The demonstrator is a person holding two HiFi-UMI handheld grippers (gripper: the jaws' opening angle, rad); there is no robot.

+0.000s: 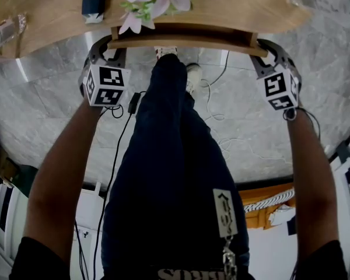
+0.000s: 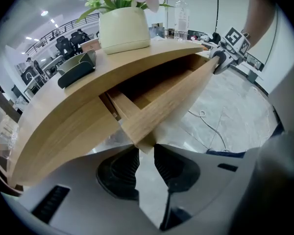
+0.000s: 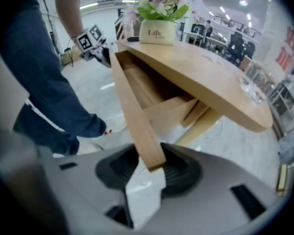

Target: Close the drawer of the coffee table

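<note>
Wooden surface [image 1: 251,10] has its drawer [image 1: 181,39] poking out at the near edge, with the left hand-held gripper [image 2: 146,155] and right hand-held gripper [image 3: 149,168] each pinching an end, so uneven pushing could probably skew and jam it.

light wooden drawer [image 2: 159,97] with a curved front panel stands partly pulled out, level, beneath the bench [image 2: 63,109] top's curved edge.

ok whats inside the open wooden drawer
Only bare wood shows inside the light wooden drawer, no items visible. Its rear is hidden under the curved wooden tabletop.
</note>
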